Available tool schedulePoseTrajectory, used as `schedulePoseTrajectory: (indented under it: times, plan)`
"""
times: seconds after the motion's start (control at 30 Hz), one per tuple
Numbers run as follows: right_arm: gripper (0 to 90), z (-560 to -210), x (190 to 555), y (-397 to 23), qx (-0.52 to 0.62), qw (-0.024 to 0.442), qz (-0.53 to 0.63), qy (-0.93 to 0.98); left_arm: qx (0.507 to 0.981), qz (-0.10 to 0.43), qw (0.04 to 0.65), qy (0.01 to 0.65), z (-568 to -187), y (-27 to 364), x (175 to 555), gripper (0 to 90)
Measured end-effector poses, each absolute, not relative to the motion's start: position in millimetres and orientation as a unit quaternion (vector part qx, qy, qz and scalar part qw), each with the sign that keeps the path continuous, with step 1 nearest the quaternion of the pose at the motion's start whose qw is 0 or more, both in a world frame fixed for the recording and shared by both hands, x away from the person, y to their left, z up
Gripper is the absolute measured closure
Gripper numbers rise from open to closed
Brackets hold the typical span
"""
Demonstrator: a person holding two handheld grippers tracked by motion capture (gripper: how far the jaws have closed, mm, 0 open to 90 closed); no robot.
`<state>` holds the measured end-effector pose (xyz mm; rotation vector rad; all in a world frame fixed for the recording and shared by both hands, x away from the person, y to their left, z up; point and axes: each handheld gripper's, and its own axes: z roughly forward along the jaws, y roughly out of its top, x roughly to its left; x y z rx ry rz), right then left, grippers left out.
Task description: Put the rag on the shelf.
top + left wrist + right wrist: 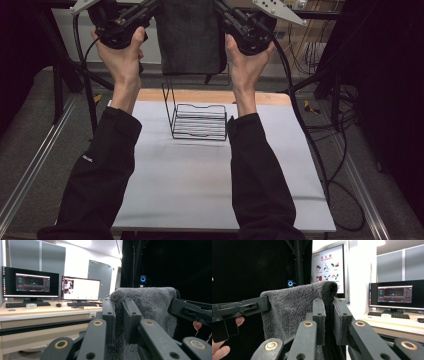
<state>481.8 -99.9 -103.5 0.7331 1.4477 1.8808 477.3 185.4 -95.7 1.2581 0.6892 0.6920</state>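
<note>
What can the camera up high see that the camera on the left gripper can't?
The high view takes in the grey table, the black wire rack standing on it, and the person's two black sleeves reaching up from below. The left gripper view instead looks out at two lit monitors on a desk, with a keyboard and a roll of tape. Both views share the dark grey towel, held up in the air, and the left gripper and right gripper pinching its top corners.
</note>
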Motion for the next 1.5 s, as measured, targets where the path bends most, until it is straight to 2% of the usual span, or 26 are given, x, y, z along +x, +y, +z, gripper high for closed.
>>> schedulePoseTrajectory:
  times: [0.7, 1.5]
  plan:
    - [81.7, -133, 515, -101, 0.312, 0.314, 0.684, 0.579, 0.586, 0.289, 0.68, 0.332, -134, 183, 517, 81.4]
    - [81.5, -186, 504, -103, 0.324, 0.292, 0.657, 0.616, 0.629, 0.272, 0.649, 0.33, -183, 189, 504, 81.4]
